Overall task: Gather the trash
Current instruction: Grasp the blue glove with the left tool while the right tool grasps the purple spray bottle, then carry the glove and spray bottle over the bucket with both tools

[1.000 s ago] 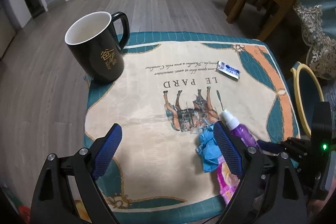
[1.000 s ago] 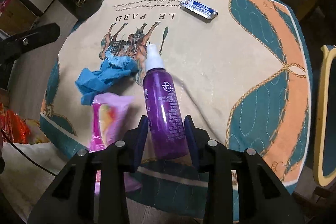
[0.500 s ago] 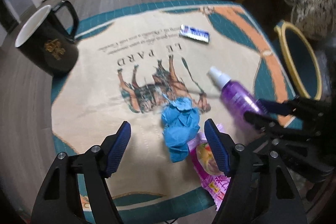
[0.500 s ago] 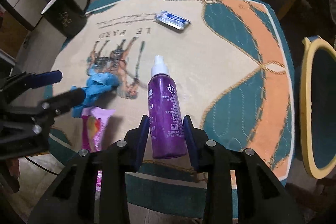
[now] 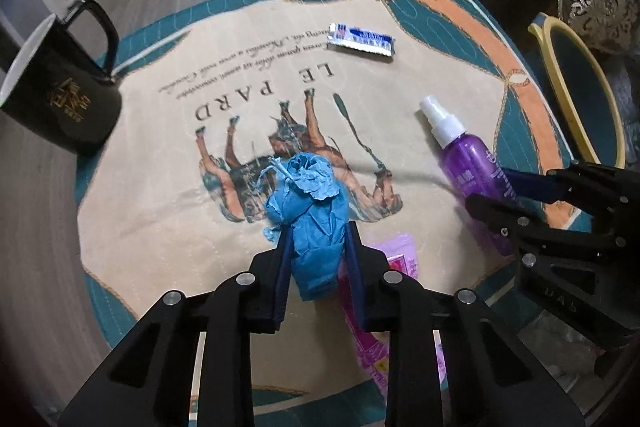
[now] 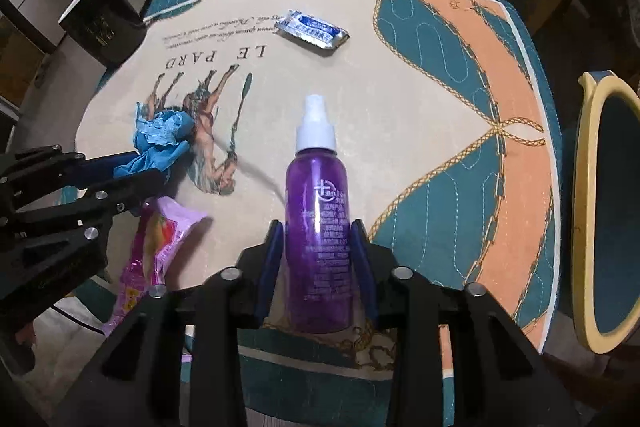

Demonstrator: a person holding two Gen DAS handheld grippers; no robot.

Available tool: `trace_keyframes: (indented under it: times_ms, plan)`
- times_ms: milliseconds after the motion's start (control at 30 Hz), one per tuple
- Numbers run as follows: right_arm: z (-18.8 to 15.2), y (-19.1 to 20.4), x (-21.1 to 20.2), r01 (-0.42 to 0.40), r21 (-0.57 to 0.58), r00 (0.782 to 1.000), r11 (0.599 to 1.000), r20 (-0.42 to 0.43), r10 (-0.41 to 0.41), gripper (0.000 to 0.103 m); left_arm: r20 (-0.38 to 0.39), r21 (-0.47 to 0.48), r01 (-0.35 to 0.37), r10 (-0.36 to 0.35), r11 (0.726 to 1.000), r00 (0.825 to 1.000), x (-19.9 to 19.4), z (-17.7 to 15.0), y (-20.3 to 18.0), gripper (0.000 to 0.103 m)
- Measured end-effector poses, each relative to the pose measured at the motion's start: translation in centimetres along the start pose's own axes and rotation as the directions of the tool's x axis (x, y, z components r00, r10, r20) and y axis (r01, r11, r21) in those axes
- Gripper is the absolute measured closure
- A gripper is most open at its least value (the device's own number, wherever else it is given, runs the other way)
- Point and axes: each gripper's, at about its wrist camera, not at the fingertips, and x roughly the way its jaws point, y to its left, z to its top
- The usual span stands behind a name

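I have two pieces of litter in hand at once, which suits collecting trash: each hand takes what lies nearest it. My left fingers (image 5: 318, 257) have just been closing, and now they pinch the crumpled blue glove (image 5: 310, 215) between their pads, near the front edge of the worktop (image 5: 168, 211). I take the wad low on its bulk, leaving the ragged top free, because soft rubbery stuff slips unless it is squeezed through the thick part. The gap is narrow, set by the glove itself.

My right fingers (image 6: 318, 259) stand a little way apart and are clamped on the lower body of the purple spray bottle (image 6: 318, 211), which lies on its side with its white nozzle pointing to the far side. Gripping it across the round body, away from the cap, should keep it from rolling out.

The pink snack wrapper (image 6: 154, 251) lies between my two hands, hanging over the near edge, not yet taken. The blue-and-white sachet (image 5: 360, 39) sits well apart on the far side. The black mug (image 5: 56, 95) at the far left looks like no rubbish, I judge. A yellow-rimmed bin (image 6: 604, 215) stands to the right of the worktop, probably where these go.
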Motion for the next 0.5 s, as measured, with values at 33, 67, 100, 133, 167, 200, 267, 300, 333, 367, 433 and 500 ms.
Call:
trace_keyframes:
  times_ms: [33, 67, 100, 133, 167, 200, 267, 300, 333, 367, 433, 500]
  plan:
    - [0.0, 0.0, -0.3, -0.001, 0.0, 1.0, 1.0, 0.01, 0.001, 0.071, 0.011, -0.001, -0.006, 0.006, 1.0, 1.0, -0.3, 0.1, 0.0, 0.076]
    - [0.1, -0.1, -0.6, -0.005, 0.008, 1.0, 1.0, 0.018, 0.005, 0.071, 0.027, -0.003, -0.012, 0.012, 1.0, 1.0, -0.8, 0.1, 0.0, 0.076]
    - [0.1, -0.2, -0.9, -0.011, 0.016, 1.0, 1.0, 0.027, 0.01, 0.071, 0.039, -0.008, -0.014, 0.014, 1.0, 0.999, -1.1, 0.2, 0.1, 0.076]
    - [0.1, -0.4, -1.4, -0.022, 0.027, 0.999, 0.999, 0.041, 0.021, 0.071, 0.05, -0.016, -0.012, 0.013, 1.0, 0.999, -1.5, 0.2, 0.3, 0.076]
    - [0.2, -0.4, -1.7, -0.025, 0.032, 0.998, 0.999, 0.052, 0.023, 0.071, 0.064, -0.027, -0.013, 0.014, 1.0, 0.998, -1.9, 0.4, 0.5, 0.076]
    - [0.2, -0.6, -2.1, -0.028, 0.038, 0.997, 0.999, 0.067, 0.025, 0.071, 0.076, -0.035, -0.014, 0.016, 0.999, 0.997, -2.3, 0.5, 0.7, 0.076]
    - [0.2, -0.8, -2.8, -0.035, 0.051, 0.996, 0.998, 0.08, 0.031, 0.071, 0.101, -0.043, -0.014, 0.018, 0.999, 0.995, -3.0, 0.9, 0.8, 0.076]
    - [0.1, -0.9, -3.1, -0.037, 0.058, 0.996, 0.998, 0.086, 0.032, 0.071, 0.114, -0.043, -0.014, 0.019, 0.999, 0.993, -3.4, 1.1, 0.8, 0.076]
    - [0.1, -1.2, -3.6, -0.038, 0.069, 0.995, 0.997, 0.096, 0.031, 0.071, 0.126, -0.042, -0.016, 0.021, 0.999, 0.992, -3.7, 1.3, 0.7, 0.076]
    - [0.1, -1.4, -3.9, -0.039, 0.078, 0.994, 0.996, 0.101, 0.031, 0.071, 0.138, -0.041, -0.017, 0.023, 0.999, 0.99, -4.1, 1.5, 0.6, 0.076]
    - [0.0, -2.1, -4.9, -0.032, 0.097, 0.993, 0.995, 0.117, 0.02, 0.071, 0.153, -0.042, -0.011, 0.017, 0.999, 0.988, -4.7, 1.7, 0.3, 0.076]
    - [0.0, -2.8, -5.8, -0.025, 0.11, 0.991, 0.994, 0.131, 0.011, 0.071, 0.173, -0.023, -0.018, 0.022, 1.0, 0.985, -5.5, 2.0, -0.3, 0.076]
